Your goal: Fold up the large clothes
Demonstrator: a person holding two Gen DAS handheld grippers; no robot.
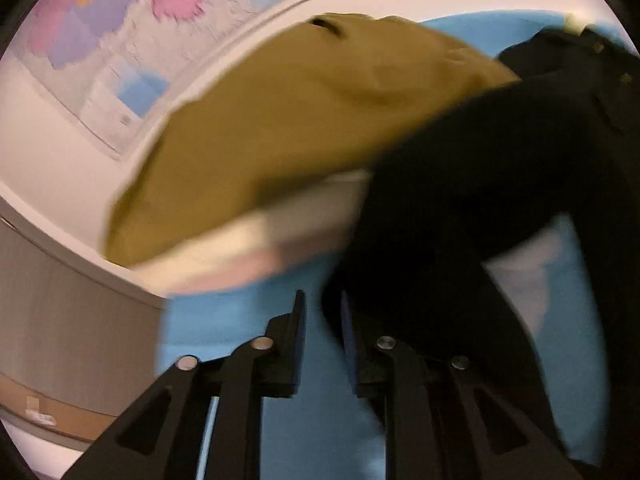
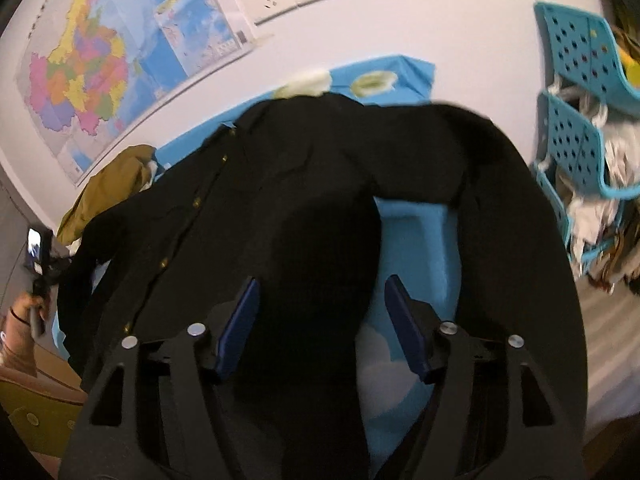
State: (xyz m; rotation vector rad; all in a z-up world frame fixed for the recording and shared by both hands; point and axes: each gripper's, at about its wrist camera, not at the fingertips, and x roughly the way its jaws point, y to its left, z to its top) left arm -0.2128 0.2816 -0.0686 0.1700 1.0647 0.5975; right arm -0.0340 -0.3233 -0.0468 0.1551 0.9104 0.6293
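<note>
The black garment [image 2: 304, 184], with a row of small brass-coloured buttons down its front, lies spread over a blue cloth [image 2: 416, 240] on the worktop, straight ahead of both tools. The right hand-held gripper [image 2: 318, 320] stands fairly wide apart; a dark fold of the garment runs between its blue pads [image 2: 240, 328], which do not visibly press on it. The left hand-held gripper [image 1: 322, 340] is narrowly parted, with blue cloth showing through the gap; the garment's edge [image 1: 460, 220] lies against or just beside its right finger, and the blur hides whether it touches. Beyond and to the left of the left tool sits a heap of olive-brown clothing [image 1: 280, 140]. A coloured wall map [image 2: 92, 80] hangs further back, and a turquoise perforated basket [image 2: 580, 92] stands to the right of the right tool.
</note>
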